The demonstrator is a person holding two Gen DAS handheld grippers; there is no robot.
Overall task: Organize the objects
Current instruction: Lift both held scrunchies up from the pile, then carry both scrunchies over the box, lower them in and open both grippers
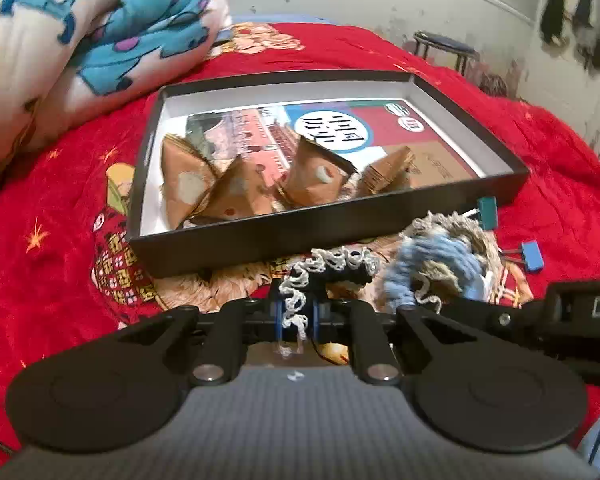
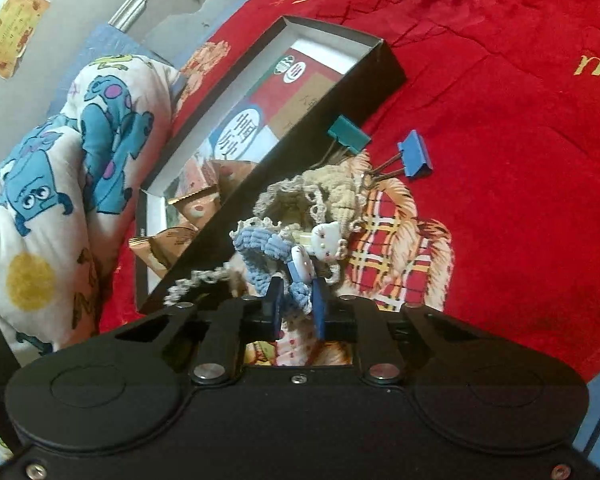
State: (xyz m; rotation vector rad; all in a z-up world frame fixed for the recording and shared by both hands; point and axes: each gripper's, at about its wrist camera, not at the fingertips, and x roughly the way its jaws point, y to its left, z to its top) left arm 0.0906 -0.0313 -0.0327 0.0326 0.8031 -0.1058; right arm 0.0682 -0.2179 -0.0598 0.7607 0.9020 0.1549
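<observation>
Left tongs (image 1: pixel 298 316) pinch a black-and-white crocheted scrunchie (image 1: pixel 332 266) on the red bedspread (image 1: pixel 60 184), just before the shallow black cardboard box (image 1: pixel 260 240); right tongs (image 2: pixel 296 308) grip a blue crocheted scrunchie (image 2: pixel 268 250) beside the box's wall, near two binder clips (image 2: pixel 416 154)

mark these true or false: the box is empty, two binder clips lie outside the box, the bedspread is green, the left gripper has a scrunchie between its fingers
The box is empty: false, it holds brown triangular packets on a printed sheet.
Two binder clips lie outside the box: true, a teal clip and a blue clip on the cloth.
The bedspread is green: false, it is red.
The left gripper has a scrunchie between its fingers: true, a black-and-white scrunchie.
</observation>
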